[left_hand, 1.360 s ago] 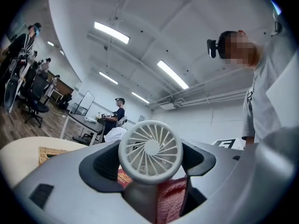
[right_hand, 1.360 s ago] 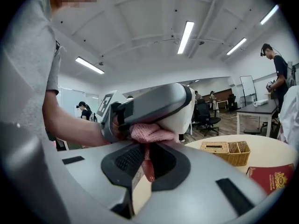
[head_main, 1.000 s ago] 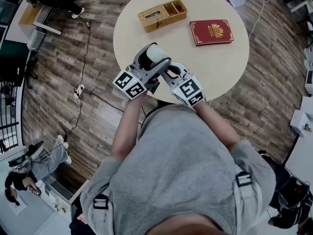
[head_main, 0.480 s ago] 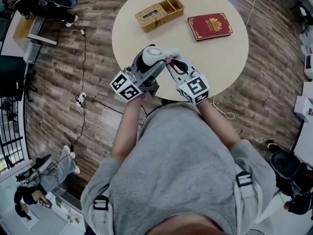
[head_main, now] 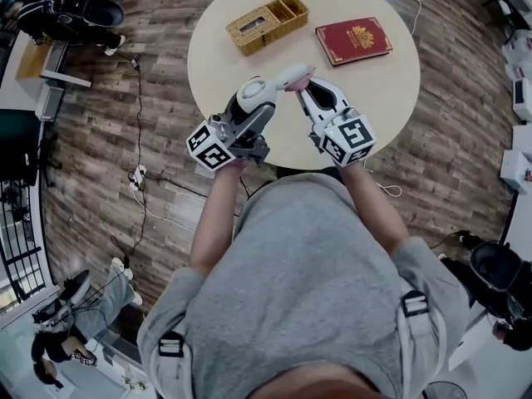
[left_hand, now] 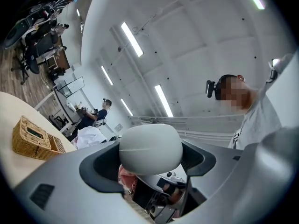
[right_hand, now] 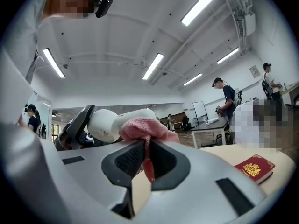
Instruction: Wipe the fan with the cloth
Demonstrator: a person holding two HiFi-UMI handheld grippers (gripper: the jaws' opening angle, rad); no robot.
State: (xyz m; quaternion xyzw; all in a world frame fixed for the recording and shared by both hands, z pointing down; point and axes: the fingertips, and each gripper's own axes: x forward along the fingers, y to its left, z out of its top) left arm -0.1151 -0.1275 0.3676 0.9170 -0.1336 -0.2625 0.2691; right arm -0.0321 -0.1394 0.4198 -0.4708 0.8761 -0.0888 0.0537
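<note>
A small white handheld fan (head_main: 268,86) hangs above the near part of the round table, my left gripper (head_main: 249,106) shut on its rounded head (left_hand: 150,149). Its handle (right_hand: 133,117) points right toward my right gripper (head_main: 303,86). That gripper is shut on a pink cloth (right_hand: 147,129), and the cloth is pressed against the fan's handle. In the head view the cloth (head_main: 298,82) shows as a small pink patch at the right jaws. Both grippers point upward, toward the ceiling.
On the beige round table (head_main: 374,90) lie a wicker box (head_main: 266,23) at the far left and a red book (head_main: 353,40) at the far right. Wooden floor with cables (head_main: 137,131) surrounds the table. People stand at desks in the background.
Both grippers have lifted and moved apart a little; the right one swung out to the right, and the fan's handle now shows between them with the cloth on it.
</note>
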